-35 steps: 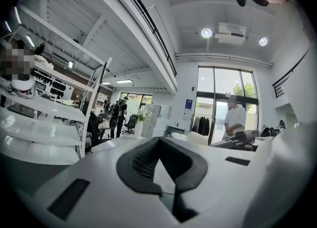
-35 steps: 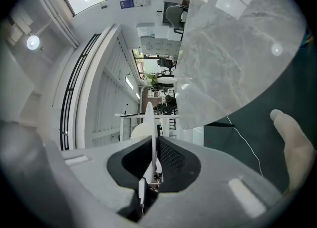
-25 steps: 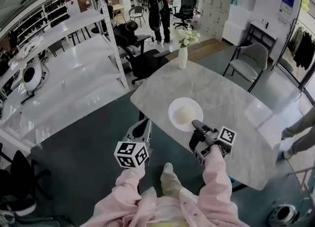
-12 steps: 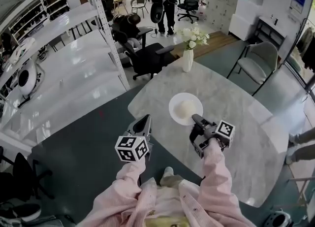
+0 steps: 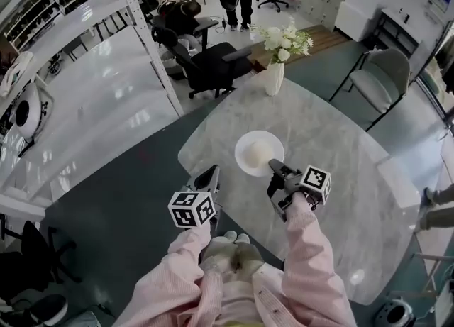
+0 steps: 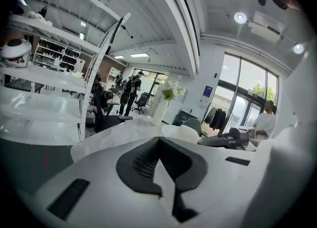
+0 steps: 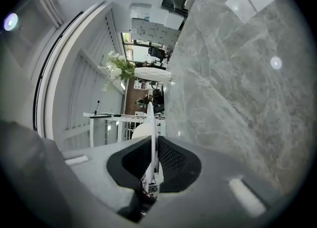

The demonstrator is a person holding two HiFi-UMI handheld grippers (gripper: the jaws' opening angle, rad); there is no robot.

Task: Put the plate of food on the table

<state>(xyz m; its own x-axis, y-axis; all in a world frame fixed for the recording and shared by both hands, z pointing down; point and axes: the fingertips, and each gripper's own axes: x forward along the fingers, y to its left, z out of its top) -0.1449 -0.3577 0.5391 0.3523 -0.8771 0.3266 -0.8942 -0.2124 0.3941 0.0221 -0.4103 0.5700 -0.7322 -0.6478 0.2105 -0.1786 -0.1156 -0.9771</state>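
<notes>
1 round white plate (image 5: 243, 164), marble table (image 5: 340, 159)

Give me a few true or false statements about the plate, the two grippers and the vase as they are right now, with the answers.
1. The right gripper grips the rim of the plate. True.
2. The left gripper holds the plate too. False: its jaws are together with nothing between them.
3. The vase of flowers stands on the marble table. True.
4. The plate is bare. False: a white mound of food lies on it.
</notes>
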